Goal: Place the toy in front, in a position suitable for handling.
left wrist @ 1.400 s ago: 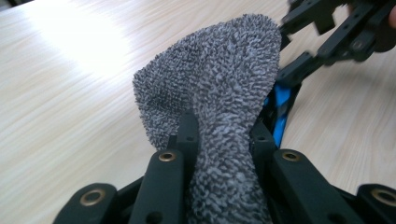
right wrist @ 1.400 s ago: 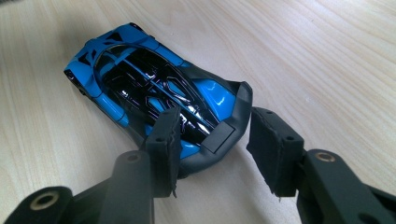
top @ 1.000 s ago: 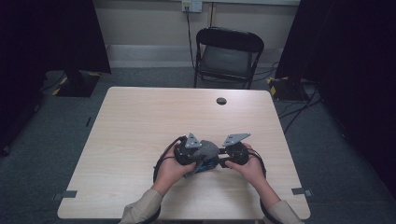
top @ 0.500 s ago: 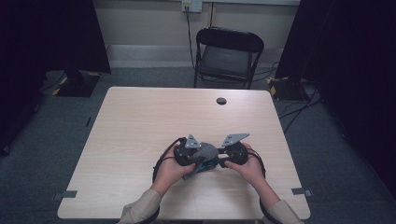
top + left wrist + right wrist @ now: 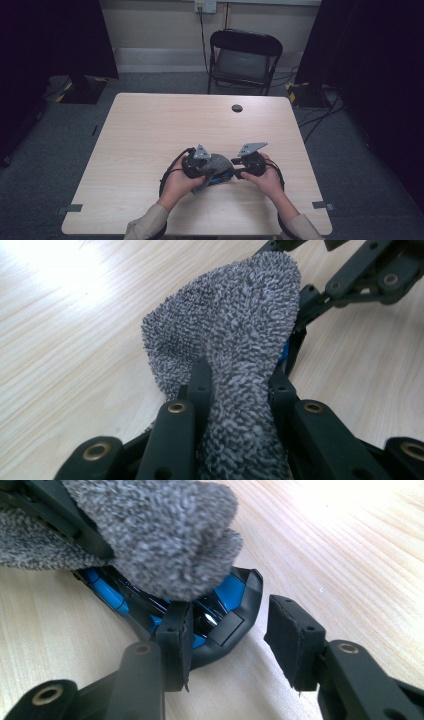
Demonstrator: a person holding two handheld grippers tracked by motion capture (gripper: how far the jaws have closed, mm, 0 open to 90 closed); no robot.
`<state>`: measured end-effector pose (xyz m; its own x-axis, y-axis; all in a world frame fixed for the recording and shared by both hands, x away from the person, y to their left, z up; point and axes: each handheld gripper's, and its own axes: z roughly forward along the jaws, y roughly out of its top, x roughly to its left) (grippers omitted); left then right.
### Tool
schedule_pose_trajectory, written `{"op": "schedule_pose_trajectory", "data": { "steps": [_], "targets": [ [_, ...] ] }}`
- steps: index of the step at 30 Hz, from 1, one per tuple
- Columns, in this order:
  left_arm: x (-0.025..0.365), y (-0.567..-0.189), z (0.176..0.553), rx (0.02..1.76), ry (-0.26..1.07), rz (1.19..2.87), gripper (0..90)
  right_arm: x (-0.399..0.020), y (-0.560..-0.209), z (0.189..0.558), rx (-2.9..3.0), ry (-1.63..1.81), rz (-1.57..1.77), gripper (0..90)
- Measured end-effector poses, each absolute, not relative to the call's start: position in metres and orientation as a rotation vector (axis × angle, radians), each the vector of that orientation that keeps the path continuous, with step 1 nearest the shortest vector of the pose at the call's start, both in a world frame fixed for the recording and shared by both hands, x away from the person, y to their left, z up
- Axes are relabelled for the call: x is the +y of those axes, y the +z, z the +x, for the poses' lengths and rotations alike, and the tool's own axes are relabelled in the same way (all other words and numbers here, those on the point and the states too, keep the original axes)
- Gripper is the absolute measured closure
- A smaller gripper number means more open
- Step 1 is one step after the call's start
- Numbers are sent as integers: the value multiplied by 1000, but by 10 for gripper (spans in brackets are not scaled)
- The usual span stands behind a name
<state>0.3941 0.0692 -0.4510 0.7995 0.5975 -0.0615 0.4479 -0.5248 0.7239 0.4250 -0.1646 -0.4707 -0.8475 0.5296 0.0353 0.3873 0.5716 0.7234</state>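
- Near table (image 5: 150, 130) front edge: left gripper (image 5: 240, 390) pinches grey cloth (image 5: 235, 325).
- Cloth lies over blue/black object (image 5: 225, 610).
- Right gripper (image 5: 227, 630): jaws spread, straddling object's end; one pad touching.

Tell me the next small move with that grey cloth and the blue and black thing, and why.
Probably draw the grey cloth along the blue and black object, wiping it. The left gripper is shut on the cloth, which drapes over the object, while the right gripper stands at the object's end on the table, though whether its pads press it is unclear.
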Motion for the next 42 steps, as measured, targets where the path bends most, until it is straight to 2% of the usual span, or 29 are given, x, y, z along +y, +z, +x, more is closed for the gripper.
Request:
{"op": "schedule_pose_trajectory", "data": {
  "steps": [11, 42],
  "targets": [
    [92, -453, 386, 805, 234, 2230, 723, -163, -469, 424, 2615, 1113, 776, 539],
    [121, -457, 372, 850, 231, 2251, 723, -164, -473, 421, 2576, 1164, 804, 536]
  ]
}}
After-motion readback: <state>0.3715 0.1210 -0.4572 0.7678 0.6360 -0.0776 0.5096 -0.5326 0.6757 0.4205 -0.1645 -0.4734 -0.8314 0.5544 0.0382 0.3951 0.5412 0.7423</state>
